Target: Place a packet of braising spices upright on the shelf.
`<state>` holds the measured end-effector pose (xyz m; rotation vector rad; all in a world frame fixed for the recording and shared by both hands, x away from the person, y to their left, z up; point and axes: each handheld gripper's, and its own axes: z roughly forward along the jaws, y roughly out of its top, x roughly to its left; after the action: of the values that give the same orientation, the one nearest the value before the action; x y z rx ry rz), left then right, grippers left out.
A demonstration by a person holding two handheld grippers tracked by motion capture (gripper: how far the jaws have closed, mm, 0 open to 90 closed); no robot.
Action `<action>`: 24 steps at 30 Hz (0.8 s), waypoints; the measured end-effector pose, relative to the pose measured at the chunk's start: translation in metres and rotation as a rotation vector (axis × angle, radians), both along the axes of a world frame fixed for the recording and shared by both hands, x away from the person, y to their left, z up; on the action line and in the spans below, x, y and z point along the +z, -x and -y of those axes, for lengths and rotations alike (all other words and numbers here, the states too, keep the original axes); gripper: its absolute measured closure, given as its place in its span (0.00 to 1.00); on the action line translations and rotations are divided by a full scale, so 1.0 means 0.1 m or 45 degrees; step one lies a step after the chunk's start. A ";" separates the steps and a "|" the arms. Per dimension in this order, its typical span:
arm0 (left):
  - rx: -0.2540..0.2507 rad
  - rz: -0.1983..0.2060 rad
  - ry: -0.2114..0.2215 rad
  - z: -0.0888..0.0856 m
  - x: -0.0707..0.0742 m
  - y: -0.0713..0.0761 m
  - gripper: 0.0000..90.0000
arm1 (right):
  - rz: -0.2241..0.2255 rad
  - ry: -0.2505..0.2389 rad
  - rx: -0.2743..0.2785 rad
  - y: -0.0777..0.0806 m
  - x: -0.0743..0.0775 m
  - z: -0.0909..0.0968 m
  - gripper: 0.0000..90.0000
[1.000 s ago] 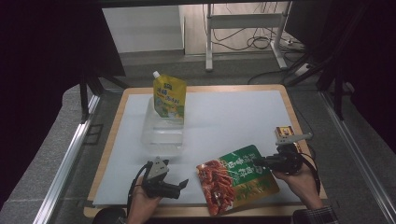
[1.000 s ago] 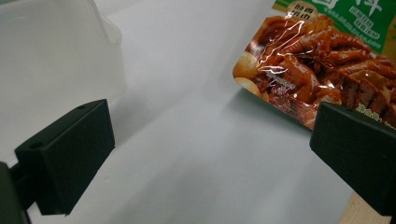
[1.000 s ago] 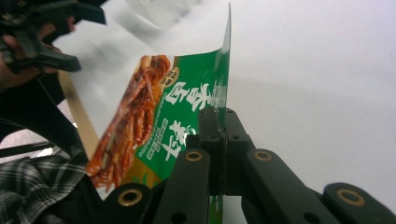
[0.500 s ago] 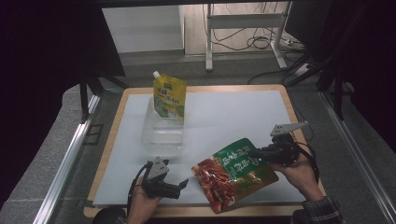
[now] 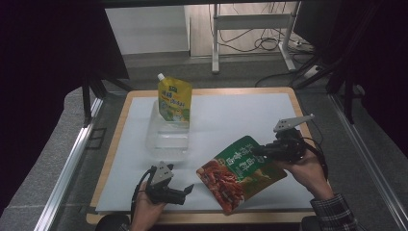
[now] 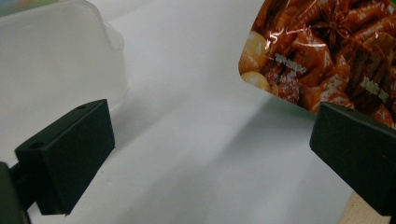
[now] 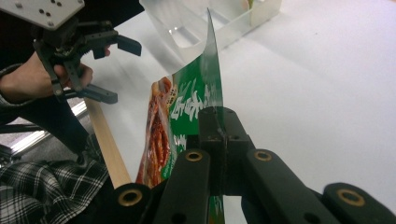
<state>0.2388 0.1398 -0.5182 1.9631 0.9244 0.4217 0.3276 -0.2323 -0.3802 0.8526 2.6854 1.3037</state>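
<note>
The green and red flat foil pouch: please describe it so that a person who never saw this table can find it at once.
Start at the white mat on the wooden table, then go to its near right part. There the right tongs are shut on the top edge of the green and red flat foil pouch, holding it tilted. Unlike the yellow spouted pouch standing in the clear plastic box, it pictures reddish-brown food.
</note>
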 end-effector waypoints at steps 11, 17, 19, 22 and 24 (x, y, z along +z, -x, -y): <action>0.004 0.010 0.010 -0.01 0.02 0.01 0.00 | 0.080 0.018 -0.002 -0.06 0.27 -0.07 1.00; 0.003 0.014 0.009 -0.01 0.02 0.01 0.00 | 0.129 0.033 -0.002 -0.10 0.39 -0.13 1.00; 0.004 0.016 0.009 -0.01 0.02 0.01 0.00 | 0.143 0.034 -0.003 -0.12 0.43 -0.16 1.00; 0.005 0.017 0.009 -0.02 0.02 0.01 0.00 | 0.159 0.039 -0.004 -0.13 0.47 -0.19 1.00; 0.005 0.017 0.009 -0.02 0.02 0.00 0.00 | 0.171 0.039 -0.003 -0.15 0.50 -0.22 1.00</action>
<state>0.2383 0.1417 -0.5159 1.9502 0.9202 0.4328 0.3425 -0.2108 -0.3303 0.7368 2.5930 1.2678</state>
